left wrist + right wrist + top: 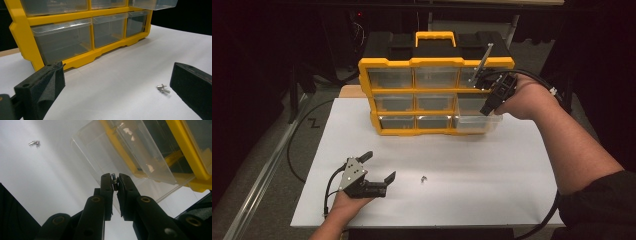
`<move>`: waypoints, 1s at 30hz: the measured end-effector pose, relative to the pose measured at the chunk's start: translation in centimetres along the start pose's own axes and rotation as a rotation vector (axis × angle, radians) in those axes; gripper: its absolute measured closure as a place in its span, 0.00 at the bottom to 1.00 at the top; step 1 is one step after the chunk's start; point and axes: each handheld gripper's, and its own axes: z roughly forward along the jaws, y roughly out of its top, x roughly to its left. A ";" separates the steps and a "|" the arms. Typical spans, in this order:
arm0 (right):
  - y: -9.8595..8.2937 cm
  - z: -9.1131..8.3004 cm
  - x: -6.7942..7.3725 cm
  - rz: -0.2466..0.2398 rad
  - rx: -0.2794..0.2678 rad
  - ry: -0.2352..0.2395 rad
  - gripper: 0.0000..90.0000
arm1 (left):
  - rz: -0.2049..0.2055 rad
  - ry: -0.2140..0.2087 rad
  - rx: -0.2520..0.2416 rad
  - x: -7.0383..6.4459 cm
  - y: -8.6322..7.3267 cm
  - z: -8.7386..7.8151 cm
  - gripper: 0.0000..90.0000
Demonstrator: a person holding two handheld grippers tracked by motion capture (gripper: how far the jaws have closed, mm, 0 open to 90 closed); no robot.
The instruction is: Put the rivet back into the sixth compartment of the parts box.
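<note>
- Left gripper (pixel 378 166): black, jaws spread wide and released, nothing between them; a grey three-cornered plate sits on top. It rests on the table at the near left, held in the left hand (pixel 346 202). In the left gripper view the jaw pads (pixel 50 82) show a rough, foam-like black facing
- Table (pixel 492 175): flat, matte white top, rectangular
- Screw (pixel 424 178): small, bright metal, lying loose on the table just right of the left gripper; in the left gripper view it lies near the right jaw (pixel 163 88)
- Organiser (pixel 432 95): yellow plastic frame with a black back and a yellow carry handle, standing upright at the far middle of the table. It holds a three-by-three grid of clear, smooth plastic drawers
- Drawer (pixel 477 120): bottom right one, pulled out toward the person, rectangular with thin clear walls. Contents of the drawers cannot be told
- Right gripper (pixel 487 107): black, pointing down over the pulled-out drawer, held in the right hand (pixel 524 97). In the right gripper view its jaws are clenched on a small metal part (pixel 114 181), dull grey and short, pinched at the tips just above the drawer's wall (pixel 100 157)
</note>
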 end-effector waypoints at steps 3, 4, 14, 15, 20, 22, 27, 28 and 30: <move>0.2 0.2 -0.1 0.001 0.002 -0.005 0.94 | -0.001 -0.001 0.000 0.0 0.0 0.0 0.01; 0.4 0.2 -0.2 -0.001 -0.001 -0.006 0.94 | 0.000 -0.003 0.001 0.0 0.0 0.0 0.01; 1.5 0.8 -0.5 0.002 0.007 -0.007 0.94 | -0.002 -0.003 0.000 0.0 0.0 0.0 0.01; 1.5 0.8 -0.5 0.006 0.010 -0.009 0.94 | -0.002 -0.004 -0.001 0.0 0.0 0.0 0.01; 1.5 0.9 -0.7 0.014 0.010 -0.004 0.94 | -0.002 -0.004 -0.002 0.0 0.0 0.0 0.01; 1.4 0.9 -0.8 0.018 0.010 -0.004 0.94 | -0.002 -0.004 -0.002 0.0 0.0 0.0 0.01; 1.4 1.0 -0.9 0.018 0.009 -0.005 0.94 | -0.002 -0.006 -0.002 0.0 0.0 0.0 0.01; 1.4 1.0 -0.9 0.016 0.006 -0.007 0.93 | -0.002 -0.005 -0.001 0.0 0.0 0.0 0.01; 1.4 0.9 -0.9 0.012 -0.004 -0.009 0.81 | -0.003 -0.005 -0.004 0.0 0.0 0.0 0.01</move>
